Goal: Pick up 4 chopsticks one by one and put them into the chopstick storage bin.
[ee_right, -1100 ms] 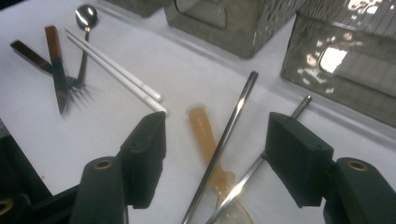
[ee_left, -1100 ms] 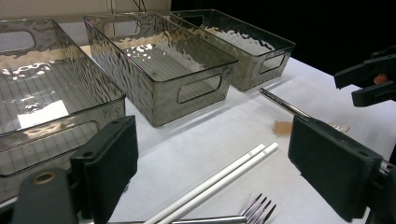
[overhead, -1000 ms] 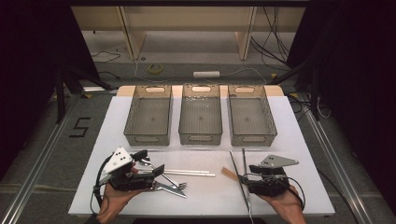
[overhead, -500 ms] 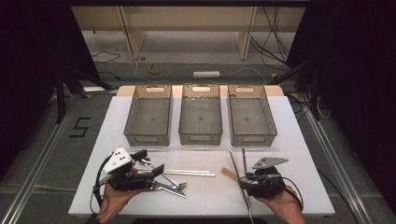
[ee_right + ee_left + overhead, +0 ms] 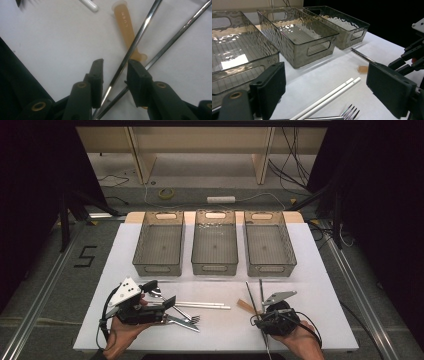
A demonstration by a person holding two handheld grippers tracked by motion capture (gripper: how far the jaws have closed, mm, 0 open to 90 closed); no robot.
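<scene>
Two thin metal rods (image 5: 253,296) lie crossed at the front right of the white table (image 5: 320,270), over a tan plastic piece (image 5: 126,27). My right gripper (image 5: 115,62) points down at them. Its jaws have just been closing, and one metal rod (image 5: 135,42) runs between the pads with a gap on each side. The other rod (image 5: 180,30) passes under the right-hand jaw. My right gripper (image 5: 256,316) sits near the front edge. My left gripper (image 5: 161,294) rests at the front left with its jaws wide open and nothing between them, above two white sticks (image 5: 329,96) and forks (image 5: 187,320).
Three grey see-through bins (image 5: 159,245) (image 5: 215,245) (image 5: 269,245) stand in a row across the back of the table, all without contents. Bare table lies between the bins and the grippers. The person's hands come in at the bottom edge.
The right gripper has shifted slightly over the metal rods and its jaws have narrowed around one. The left gripper and the other things have not moved.
</scene>
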